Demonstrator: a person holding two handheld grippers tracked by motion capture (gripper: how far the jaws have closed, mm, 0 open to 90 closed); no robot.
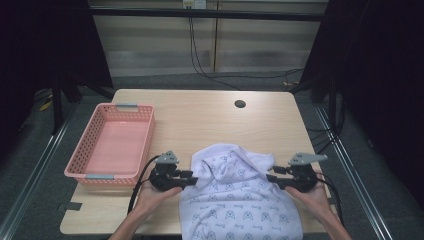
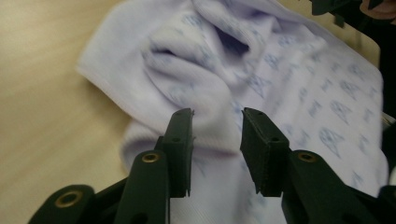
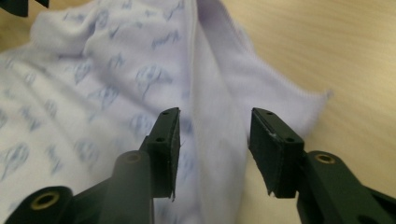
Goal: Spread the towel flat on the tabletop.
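A white cloth (image 1: 240,200) printed with small blue figures lies rumpled on the near half of the wooden table (image 1: 200,115), its front edge hanging toward the person. My left gripper (image 1: 194,180) sits at the cloth's left edge, held in a hand. In the left gripper view its jaws stand apart over a thick fold of the cloth (image 2: 196,88), pads off the fabric; the gripper (image 2: 217,116) is open. My right gripper (image 1: 270,177) is at the cloth's right edge. Its jaws hover apart above the cloth's hem (image 3: 205,93); the gripper (image 3: 215,114) is open.
A pink plastic basket (image 1: 82,145) stands at the table's left side, with nothing in it. A round cable hole (image 1: 240,104) sits near the far edge. Bare wood lies beyond the cloth. Cables trail from both grippers toward the person.
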